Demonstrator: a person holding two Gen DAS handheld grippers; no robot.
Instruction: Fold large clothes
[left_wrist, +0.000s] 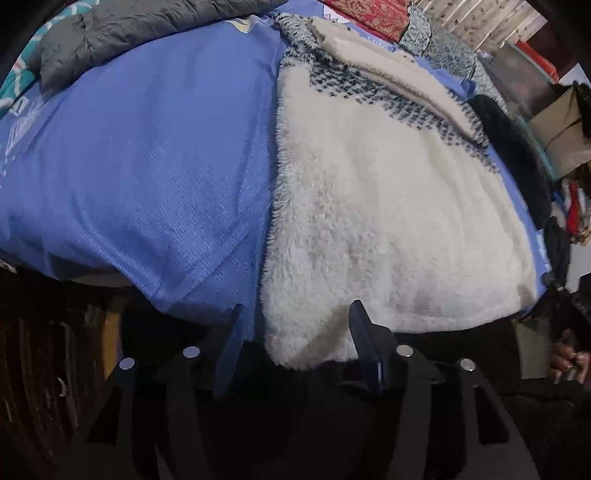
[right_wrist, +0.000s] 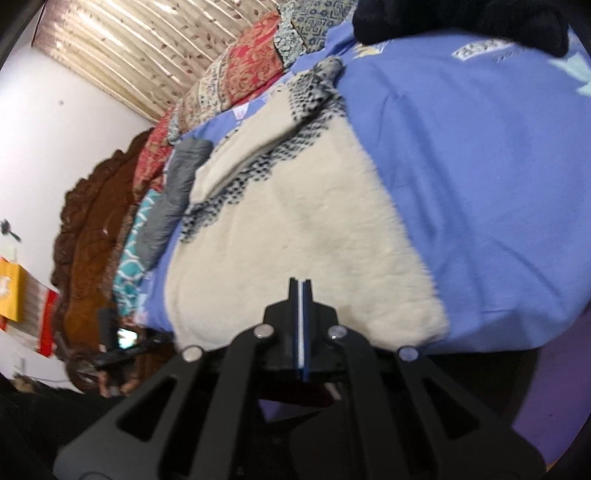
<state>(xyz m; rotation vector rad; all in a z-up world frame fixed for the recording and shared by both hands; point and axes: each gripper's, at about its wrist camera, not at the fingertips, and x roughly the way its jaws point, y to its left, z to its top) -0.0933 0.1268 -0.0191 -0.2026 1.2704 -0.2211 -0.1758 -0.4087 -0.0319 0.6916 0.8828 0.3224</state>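
Observation:
A large cream fleece garment with a black-and-white houndstooth band lies on a bed covered by a blue sheet. Its near corner hangs over the bed edge between the fingers of my left gripper, which is open around that corner. In the right wrist view the same garment lies ahead. My right gripper is shut with its fingers together at the garment's near edge, and nothing shows between them.
A grey padded jacket lies at the far side of the bed. Black clothing sits along the bed's right edge. Patterned pillows and a carved wooden headboard show in the right wrist view. A cardboard box stands beyond the bed.

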